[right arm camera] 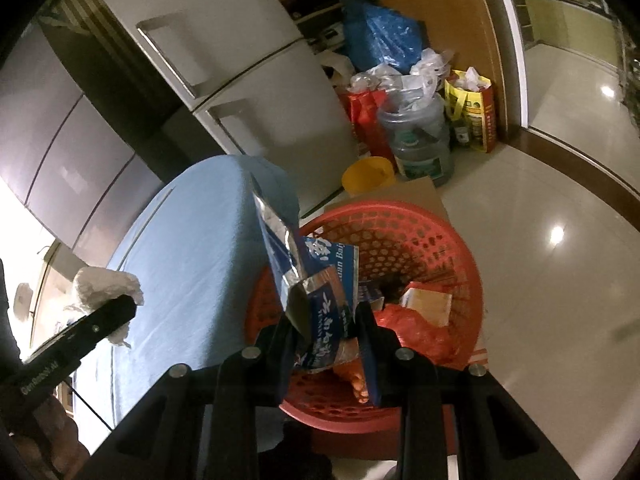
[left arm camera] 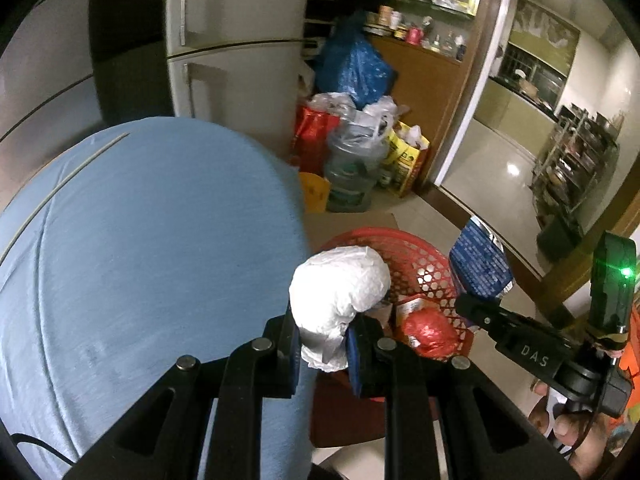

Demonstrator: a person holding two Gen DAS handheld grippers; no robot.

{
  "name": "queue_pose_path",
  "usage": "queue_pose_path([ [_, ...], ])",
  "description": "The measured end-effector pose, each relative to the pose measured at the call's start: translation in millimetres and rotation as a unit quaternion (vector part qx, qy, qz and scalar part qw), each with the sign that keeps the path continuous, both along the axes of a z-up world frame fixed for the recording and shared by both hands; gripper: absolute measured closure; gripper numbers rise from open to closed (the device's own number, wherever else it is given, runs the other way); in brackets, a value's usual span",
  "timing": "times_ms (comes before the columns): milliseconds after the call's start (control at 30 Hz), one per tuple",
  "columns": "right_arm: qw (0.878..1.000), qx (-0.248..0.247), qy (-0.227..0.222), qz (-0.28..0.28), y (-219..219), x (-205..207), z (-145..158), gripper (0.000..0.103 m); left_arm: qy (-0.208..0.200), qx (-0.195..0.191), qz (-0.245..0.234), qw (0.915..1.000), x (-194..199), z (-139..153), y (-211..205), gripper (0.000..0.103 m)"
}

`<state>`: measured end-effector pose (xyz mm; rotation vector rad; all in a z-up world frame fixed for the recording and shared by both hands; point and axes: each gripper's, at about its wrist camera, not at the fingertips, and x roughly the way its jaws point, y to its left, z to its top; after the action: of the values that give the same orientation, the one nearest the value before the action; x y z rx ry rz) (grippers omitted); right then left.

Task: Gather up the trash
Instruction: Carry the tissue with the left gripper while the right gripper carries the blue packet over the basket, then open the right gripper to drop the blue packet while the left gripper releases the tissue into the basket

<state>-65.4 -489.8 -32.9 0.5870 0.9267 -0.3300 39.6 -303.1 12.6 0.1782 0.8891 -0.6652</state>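
Crumpled white wad (left arm camera: 338, 298) clamped in the left gripper (left arm camera: 323, 344). Blue foil packet (right arm camera: 316, 292), creased, pinched by the right gripper (right arm camera: 326, 340) above the red basket (right arm camera: 460, 248).

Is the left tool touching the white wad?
Touching. The left wrist view shows the left tool with both pads pressed against the white wad, squeezing its lower part.

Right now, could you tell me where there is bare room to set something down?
The blue tabletop is bare from the fridge side to its edge by the red basket. The tiled floor right of the basket is free too. Bags and a water jug crowd the fridge corner.
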Motion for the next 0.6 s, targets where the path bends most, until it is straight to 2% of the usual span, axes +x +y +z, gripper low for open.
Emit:
queue_pose_path([
  [200,1.0,-0.005,0.003,-0.009,-9,-5,1,0.072,0.006,0.008,-0.015,0.9998,1,-5,-23,0.084],
  [600,0.999,-0.028,0.022,-0.008,-20,1,-5,0.072,0.014,0.028,-0.024,0.9992,9,-19,-44,0.084],
])
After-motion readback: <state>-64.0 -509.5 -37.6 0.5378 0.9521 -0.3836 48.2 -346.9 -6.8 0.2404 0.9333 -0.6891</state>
